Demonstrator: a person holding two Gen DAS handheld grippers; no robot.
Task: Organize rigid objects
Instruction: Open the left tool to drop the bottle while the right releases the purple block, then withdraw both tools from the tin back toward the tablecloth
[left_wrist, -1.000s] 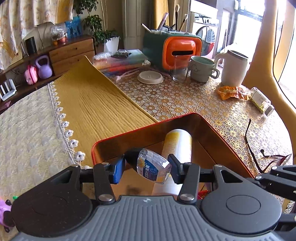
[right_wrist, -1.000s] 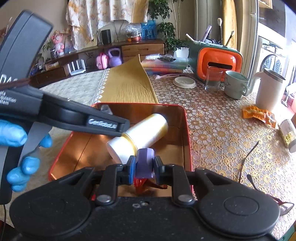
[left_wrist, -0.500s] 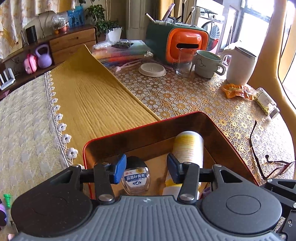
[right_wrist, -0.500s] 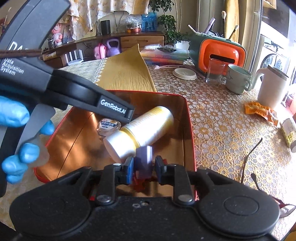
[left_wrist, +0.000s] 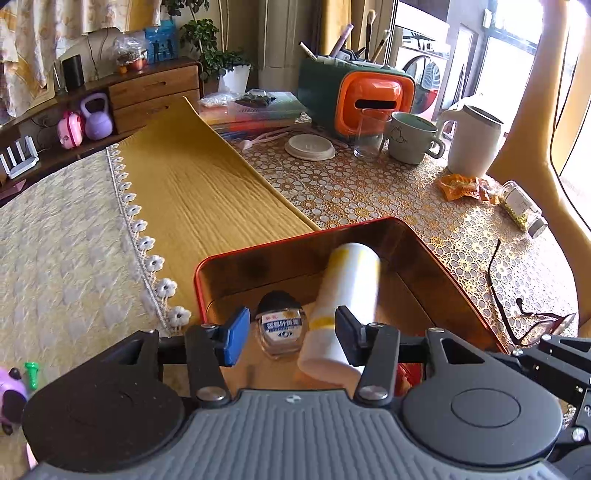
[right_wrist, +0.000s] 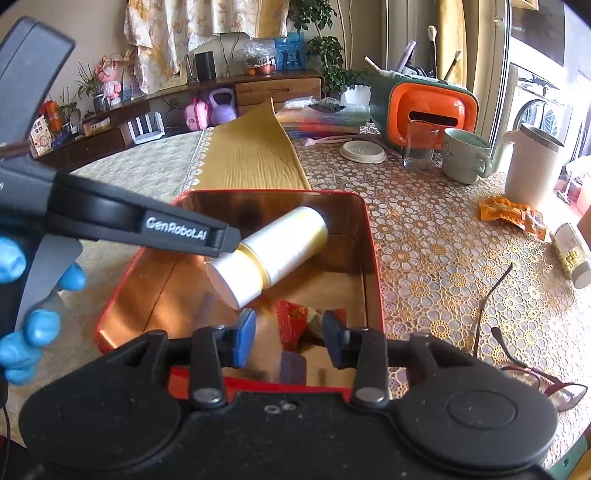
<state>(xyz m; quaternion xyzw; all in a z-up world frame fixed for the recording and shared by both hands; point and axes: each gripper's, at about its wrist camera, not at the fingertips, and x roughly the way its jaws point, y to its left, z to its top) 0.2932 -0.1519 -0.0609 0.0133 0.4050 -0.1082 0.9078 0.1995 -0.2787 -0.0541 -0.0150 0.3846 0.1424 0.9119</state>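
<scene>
Now over red tin (right_wrist: 373, 266): left gripper (left_wrist: 290, 338) jaws apart, eye-drop bottle (left_wrist: 282, 328) released; right gripper (right_wrist: 289, 339) jaws just opened, purple piece (right_wrist: 292, 367) dropped.

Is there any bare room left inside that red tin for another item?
Yes: the tin's left floor beside the white bottle looks bare. The near right corner is crowded with red wrappers and a purple piece.

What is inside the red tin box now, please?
In the red tin box lie a white and yellow bottle, a small clear bottle, a red wrapper and a small purple piece. The right gripper's body covers the box's near edge.
</scene>
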